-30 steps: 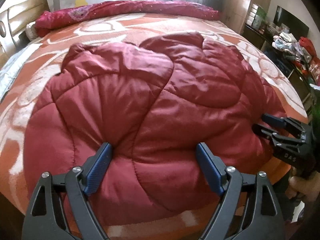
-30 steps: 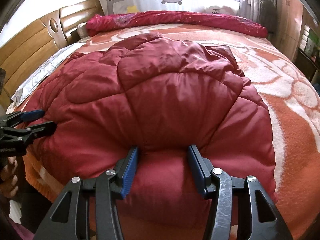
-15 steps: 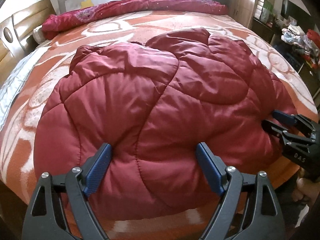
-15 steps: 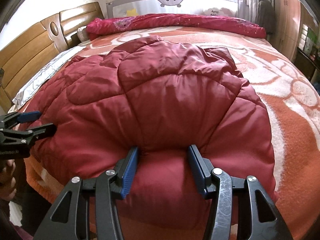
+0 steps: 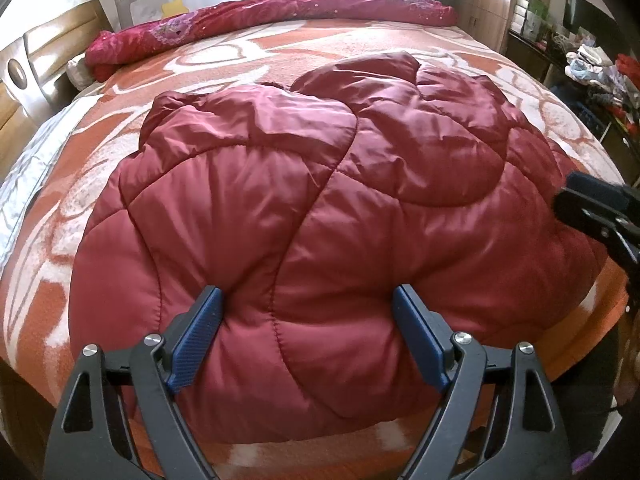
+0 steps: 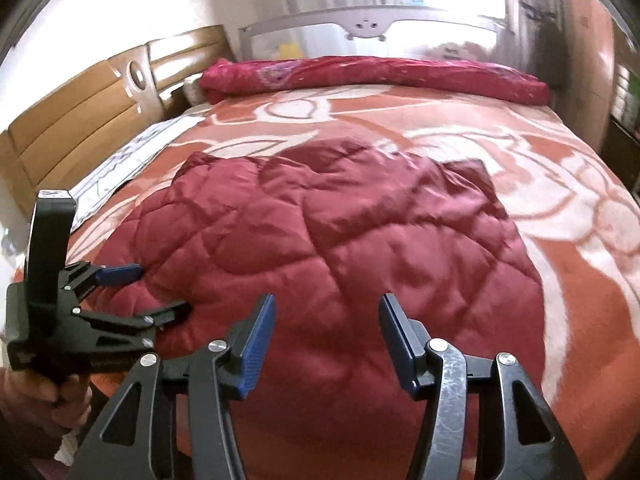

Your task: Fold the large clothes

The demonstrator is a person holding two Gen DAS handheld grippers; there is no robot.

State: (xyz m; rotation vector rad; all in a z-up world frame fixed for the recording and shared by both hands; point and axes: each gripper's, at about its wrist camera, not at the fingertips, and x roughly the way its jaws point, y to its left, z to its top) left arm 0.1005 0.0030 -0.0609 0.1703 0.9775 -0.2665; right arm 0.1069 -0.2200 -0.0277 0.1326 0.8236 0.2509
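The quilted red coat (image 5: 320, 216) lies bunched on the patterned orange blanket (image 5: 240, 56), its near hem at the bed's front edge. Open blanket lies beyond it, up to the rolled red quilt (image 6: 372, 76) at the far side. My left gripper (image 5: 306, 336) is spread wide, pads pressed into the hem on either side of a puffed panel, not clamped. My right gripper (image 6: 326, 344) is held above the coat, jaws apart and holding nothing. Only the right view shows the wooden headboard (image 6: 100, 120) in full and my left hand (image 6: 44, 404); only the left view shows the cluttered shelf (image 5: 596, 76)
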